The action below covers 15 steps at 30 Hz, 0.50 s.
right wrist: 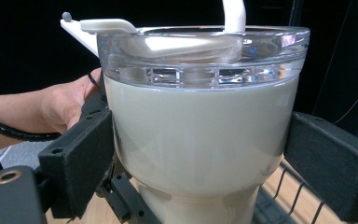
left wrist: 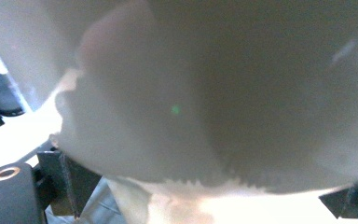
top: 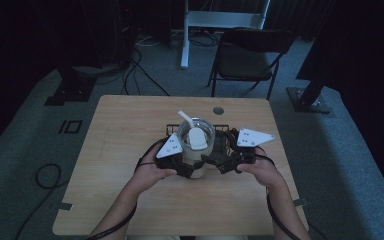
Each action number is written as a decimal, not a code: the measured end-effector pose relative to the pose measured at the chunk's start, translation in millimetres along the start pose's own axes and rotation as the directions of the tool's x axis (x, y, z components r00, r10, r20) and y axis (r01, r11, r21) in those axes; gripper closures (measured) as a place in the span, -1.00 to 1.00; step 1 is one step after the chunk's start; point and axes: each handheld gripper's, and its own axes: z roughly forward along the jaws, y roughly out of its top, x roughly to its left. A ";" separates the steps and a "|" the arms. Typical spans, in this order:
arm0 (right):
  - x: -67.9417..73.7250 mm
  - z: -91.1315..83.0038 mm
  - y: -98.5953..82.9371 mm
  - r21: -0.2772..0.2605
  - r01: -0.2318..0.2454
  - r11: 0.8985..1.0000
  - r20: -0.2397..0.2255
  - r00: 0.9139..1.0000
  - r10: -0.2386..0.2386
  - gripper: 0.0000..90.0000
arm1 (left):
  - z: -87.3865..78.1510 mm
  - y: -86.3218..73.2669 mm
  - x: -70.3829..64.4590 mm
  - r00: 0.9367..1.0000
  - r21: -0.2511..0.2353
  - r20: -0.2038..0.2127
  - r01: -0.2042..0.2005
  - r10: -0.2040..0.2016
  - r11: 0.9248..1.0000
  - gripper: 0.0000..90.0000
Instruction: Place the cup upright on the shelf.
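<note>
Cream tumbler (right wrist: 200, 140) with clear lid (right wrist: 200, 51) stands by the rack (top: 221, 136). Right gripper (right wrist: 200, 163) brackets its waist, jaws wide, barely touching. Left gripper (top: 180, 162) is pressed close, grip probably unclear. Smooth, rigid, top-heavy: clamp below the lid.

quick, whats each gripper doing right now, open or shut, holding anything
Left gripper: pressed up against the cream tumbler; grip cannot be told.
Right gripper: open, jaws straddling the tumbler, one pad touching its side, the other apart.

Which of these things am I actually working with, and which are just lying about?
In play:
cream tumbler with clear lid
left gripper
right gripper
wire rack beside it

Lying about:
chair
floor cables
</note>
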 end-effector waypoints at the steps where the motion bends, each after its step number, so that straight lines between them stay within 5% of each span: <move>1: -3.4 1.2 4.4 -0.005 0.005 1.000 0.000 1.000 -0.005 -0.81 | -0.2 2.9 3.0 1.000 0.003 0.000 -0.006 0.006 1.000 -0.78; 15: -39.2 6.2 52.2 -0.044 0.035 0.998 0.032 0.999 -0.034 -0.80 | 9.6 48.0 43.7 0.999 -0.041 0.006 -0.036 0.036 0.999 -0.78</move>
